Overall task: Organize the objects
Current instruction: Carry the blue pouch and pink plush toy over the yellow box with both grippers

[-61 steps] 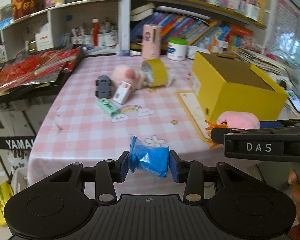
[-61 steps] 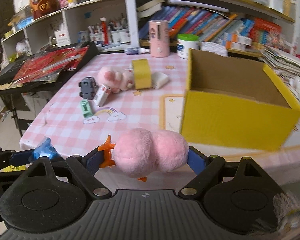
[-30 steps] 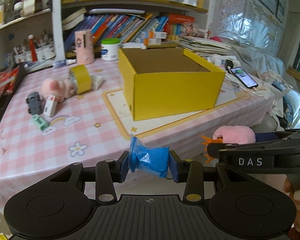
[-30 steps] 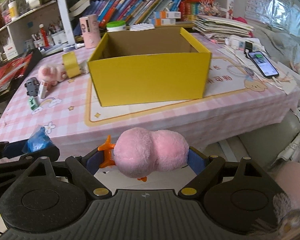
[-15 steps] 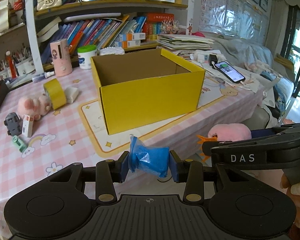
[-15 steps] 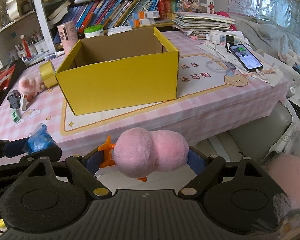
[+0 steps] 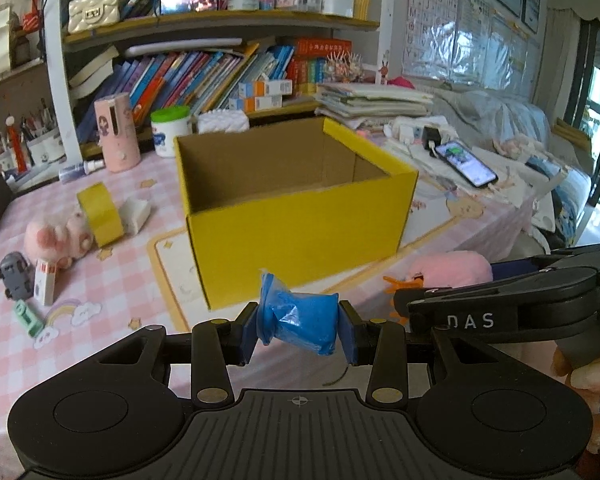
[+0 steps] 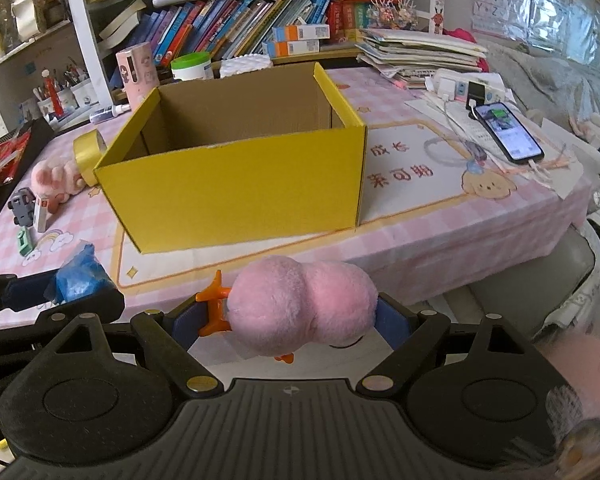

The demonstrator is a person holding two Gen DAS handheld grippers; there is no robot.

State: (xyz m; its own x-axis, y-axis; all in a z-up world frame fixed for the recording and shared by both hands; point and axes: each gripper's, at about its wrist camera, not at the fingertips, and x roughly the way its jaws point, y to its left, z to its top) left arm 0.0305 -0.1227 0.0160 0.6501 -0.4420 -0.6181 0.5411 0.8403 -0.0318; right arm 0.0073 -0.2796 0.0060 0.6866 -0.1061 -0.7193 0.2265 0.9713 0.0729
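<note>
My left gripper (image 7: 299, 330) is shut on a crumpled blue bag (image 7: 300, 322) and holds it in front of the table's near edge. My right gripper (image 8: 296, 322) is shut on a pink plush toy with orange feet (image 8: 300, 308), also before the near edge. An open yellow cardboard box (image 7: 296, 216) (image 8: 236, 184) stands on the pink checked tablecloth (image 7: 108, 276), just beyond both grippers. The box looks empty inside. The right gripper with the plush (image 7: 452, 268) shows at the right of the left wrist view; the blue bag (image 8: 78, 274) shows at the left of the right wrist view.
Left of the box lie a yellow tape roll (image 7: 100, 212), a pink plush pig (image 7: 56, 240), a grey toy car (image 7: 14, 274), a small white carton (image 7: 44, 286) and a green item (image 7: 28, 316). A phone (image 8: 508, 132) on cables lies right. Bookshelves (image 7: 220, 76) stand behind.
Both grippers have swung from the left part of the table to face the yellow box and have come closer to it. Both still hold their objects.
</note>
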